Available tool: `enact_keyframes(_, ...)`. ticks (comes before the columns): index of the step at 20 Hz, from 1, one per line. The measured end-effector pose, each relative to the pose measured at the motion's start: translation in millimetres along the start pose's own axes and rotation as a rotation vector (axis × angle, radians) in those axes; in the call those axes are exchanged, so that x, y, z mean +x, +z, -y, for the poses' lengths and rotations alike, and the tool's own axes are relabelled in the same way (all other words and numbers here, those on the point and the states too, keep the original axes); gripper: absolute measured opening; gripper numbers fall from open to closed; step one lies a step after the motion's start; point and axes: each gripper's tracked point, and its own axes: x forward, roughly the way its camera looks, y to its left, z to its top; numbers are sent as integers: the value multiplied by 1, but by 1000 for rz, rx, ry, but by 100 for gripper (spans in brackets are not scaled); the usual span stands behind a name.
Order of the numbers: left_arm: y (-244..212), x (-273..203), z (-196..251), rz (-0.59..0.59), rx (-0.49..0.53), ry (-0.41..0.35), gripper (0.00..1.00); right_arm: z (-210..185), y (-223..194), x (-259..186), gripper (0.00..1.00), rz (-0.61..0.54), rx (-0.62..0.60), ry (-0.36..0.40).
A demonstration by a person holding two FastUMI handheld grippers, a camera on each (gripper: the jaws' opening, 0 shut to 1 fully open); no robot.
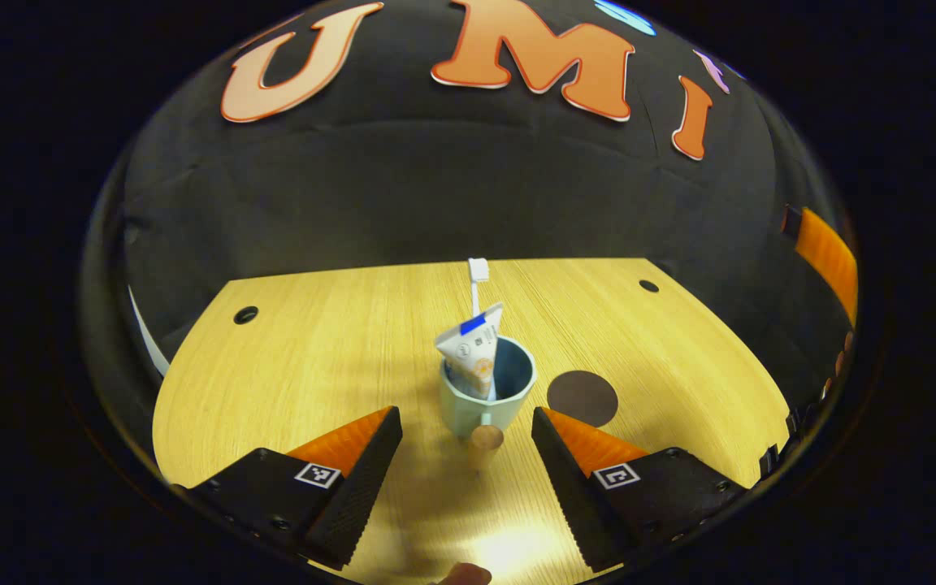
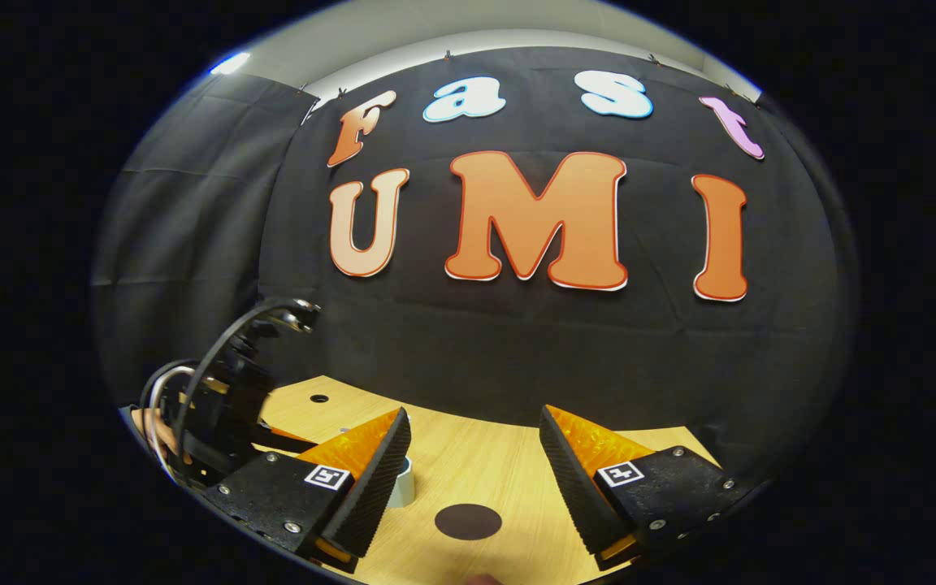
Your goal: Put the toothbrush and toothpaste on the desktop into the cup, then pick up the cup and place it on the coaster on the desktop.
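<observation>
Behind the right tongs (image 2: 474,451), gaping like the left tongs (image 1: 465,431), the cup (image 2: 403,486) hides.

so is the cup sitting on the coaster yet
No, in the left gripper view the cup stands on the bare desktop, with the dark round coaster apart from it to one side.

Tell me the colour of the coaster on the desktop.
The coaster is a plain dark brown disc, clearest in the left gripper view.
</observation>
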Motion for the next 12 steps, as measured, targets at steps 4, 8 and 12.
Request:
enact_keyframes(4,-14,25,8,-144,-4,-12,97,18,-11,-20,96,-19,-19,-16)
enact_keyframes(8,-22,37,4,-305,-32,-29,96,31,-16,-35,97,-24,-13,-14)
enact_keyframes(12,-30,44,0,-405,-31,-13,96,41,-24,-41,97,-36,-11,-19)
